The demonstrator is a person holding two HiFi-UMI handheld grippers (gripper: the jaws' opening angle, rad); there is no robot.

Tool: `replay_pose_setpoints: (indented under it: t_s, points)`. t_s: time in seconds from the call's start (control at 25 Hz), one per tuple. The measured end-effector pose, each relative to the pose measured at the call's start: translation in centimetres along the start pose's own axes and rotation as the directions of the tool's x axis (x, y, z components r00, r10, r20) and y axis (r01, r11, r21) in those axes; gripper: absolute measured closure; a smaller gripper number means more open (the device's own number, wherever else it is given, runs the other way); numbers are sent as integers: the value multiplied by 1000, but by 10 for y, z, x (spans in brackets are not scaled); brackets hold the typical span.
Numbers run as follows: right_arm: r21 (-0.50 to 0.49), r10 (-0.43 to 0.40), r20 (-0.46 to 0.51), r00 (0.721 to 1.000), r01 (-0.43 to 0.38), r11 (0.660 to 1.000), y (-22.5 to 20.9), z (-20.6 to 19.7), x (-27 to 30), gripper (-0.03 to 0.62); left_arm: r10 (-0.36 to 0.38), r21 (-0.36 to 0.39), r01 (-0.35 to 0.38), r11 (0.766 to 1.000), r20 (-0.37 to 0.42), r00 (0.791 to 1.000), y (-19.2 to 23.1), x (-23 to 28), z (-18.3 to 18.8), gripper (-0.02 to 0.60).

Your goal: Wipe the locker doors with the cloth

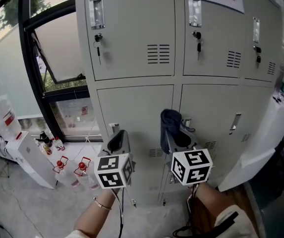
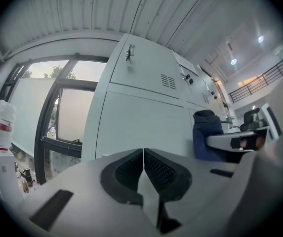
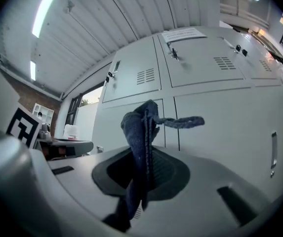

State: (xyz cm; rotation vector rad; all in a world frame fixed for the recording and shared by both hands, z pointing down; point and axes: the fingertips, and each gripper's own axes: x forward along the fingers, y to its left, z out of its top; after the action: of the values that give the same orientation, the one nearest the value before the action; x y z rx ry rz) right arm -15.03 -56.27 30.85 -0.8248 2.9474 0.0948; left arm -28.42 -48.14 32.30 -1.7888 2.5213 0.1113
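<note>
Cloth (image 3: pixel 137 127), dark blue, is pinched between the jaws of the right gripper (image 3: pixel 144 168). That gripper's view shows one loose end curling off to the right, while the head view shows only a dark bundle near the lower locker doors (image 1: pixel 137 118). Left gripper (image 2: pixel 143 168) has its jaws pressed together on nothing. Only the head view shows red-capped bottles (image 1: pixel 70 168) on the floor.
</note>
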Motion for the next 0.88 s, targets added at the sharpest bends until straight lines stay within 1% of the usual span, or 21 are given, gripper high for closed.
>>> replay_pose_setpoints:
  t_s: [0.08,0.24,0.48,0.68,0.88]
  points:
    - [-24,15,28,1000,-14,1000,6,24,5,551,2,3,-2,1000,22,1000,8,3,21,570]
    - [-60,45,65,997,-41,997,18,65,12,551,25,51,-28,998,73,997,24,2,64,570]
    - [-75,78,110,991,-70,995,31,116,23,551,52,84,-63,994,129,990,45,-8,120,569]
    - [-62,113,141,984,-105,993,43,160,34,551,78,132,-103,986,182,980,60,-16,176,571]
    - [-42,131,153,980,-126,991,49,200,47,551,87,186,-133,973,235,968,64,-22,231,570]
